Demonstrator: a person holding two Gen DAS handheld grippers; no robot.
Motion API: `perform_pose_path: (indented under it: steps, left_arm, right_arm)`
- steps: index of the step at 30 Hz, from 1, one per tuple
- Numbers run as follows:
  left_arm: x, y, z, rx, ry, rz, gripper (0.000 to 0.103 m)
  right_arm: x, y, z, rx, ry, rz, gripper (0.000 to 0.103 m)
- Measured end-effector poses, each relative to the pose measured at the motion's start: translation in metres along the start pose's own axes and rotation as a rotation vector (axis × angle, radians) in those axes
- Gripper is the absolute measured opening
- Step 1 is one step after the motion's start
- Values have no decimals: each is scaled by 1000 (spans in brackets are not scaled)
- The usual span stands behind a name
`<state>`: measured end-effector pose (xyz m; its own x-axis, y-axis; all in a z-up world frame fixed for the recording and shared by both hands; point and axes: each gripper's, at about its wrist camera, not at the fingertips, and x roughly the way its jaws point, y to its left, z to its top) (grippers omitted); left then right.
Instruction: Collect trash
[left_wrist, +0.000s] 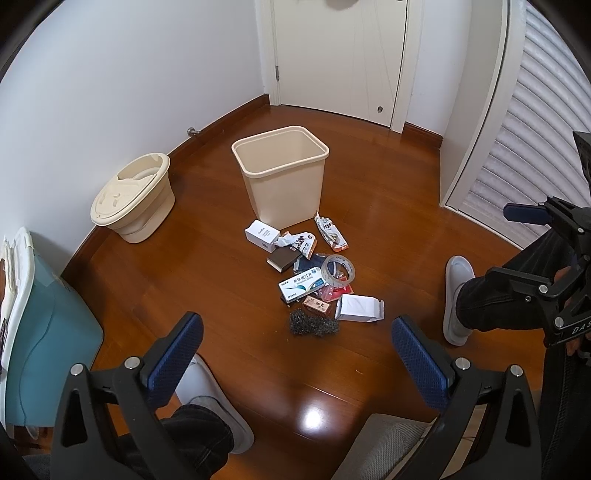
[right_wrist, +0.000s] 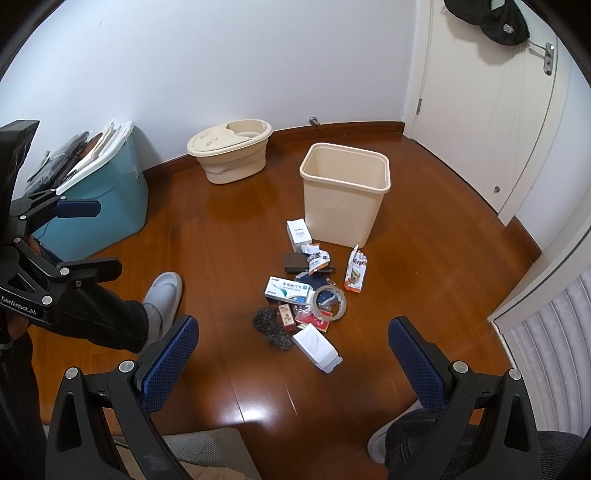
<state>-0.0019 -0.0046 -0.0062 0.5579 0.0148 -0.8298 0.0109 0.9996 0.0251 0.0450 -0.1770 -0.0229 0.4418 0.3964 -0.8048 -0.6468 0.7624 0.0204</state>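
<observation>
A pile of trash lies on the wooden floor in front of an empty beige bin (left_wrist: 282, 177) (right_wrist: 345, 192). The pile holds a white box (left_wrist: 262, 235) (right_wrist: 298, 230), a blue-and-white medicine box (left_wrist: 301, 286) (right_wrist: 288, 290), a tape roll (left_wrist: 338, 270) (right_wrist: 330, 302), a snack wrapper (left_wrist: 330, 230) (right_wrist: 355, 271), a steel wool pad (left_wrist: 313, 326) (right_wrist: 273, 328) and an open white carton (left_wrist: 360, 313) (right_wrist: 317, 349). My left gripper (left_wrist: 295, 354) is open and empty, held above the floor short of the pile. My right gripper (right_wrist: 293, 354) is open and empty, also short of the pile.
A beige lidded mop bucket (left_wrist: 135, 197) (right_wrist: 231, 153) stands by the wall. A teal storage bin (left_wrist: 40, 343) (right_wrist: 99, 192) is at the left. A white door (left_wrist: 340, 55) (right_wrist: 491, 110) is behind the bin. The person's slippered feet (left_wrist: 456, 295) (right_wrist: 164, 291) flank the pile.
</observation>
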Motion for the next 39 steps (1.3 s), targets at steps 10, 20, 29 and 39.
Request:
perform_pose_path:
  steps: [10, 20, 29, 39]
  left_arm:
    - [0, 3, 1, -4, 2, -4, 103]
    - [1, 6, 4, -8, 5, -9, 103]
    - [1, 6, 4, -9, 6, -8, 103]
    - [2, 6, 4, -8, 3, -9, 103]
  right_arm:
    - [2, -1, 1, 2, 3, -1, 103]
    - [10, 4, -6, -1, 4, 1, 103]
    - [9, 4, -5, -1, 5, 0, 103]
    - [9, 5, -5, -1, 5, 0, 103]
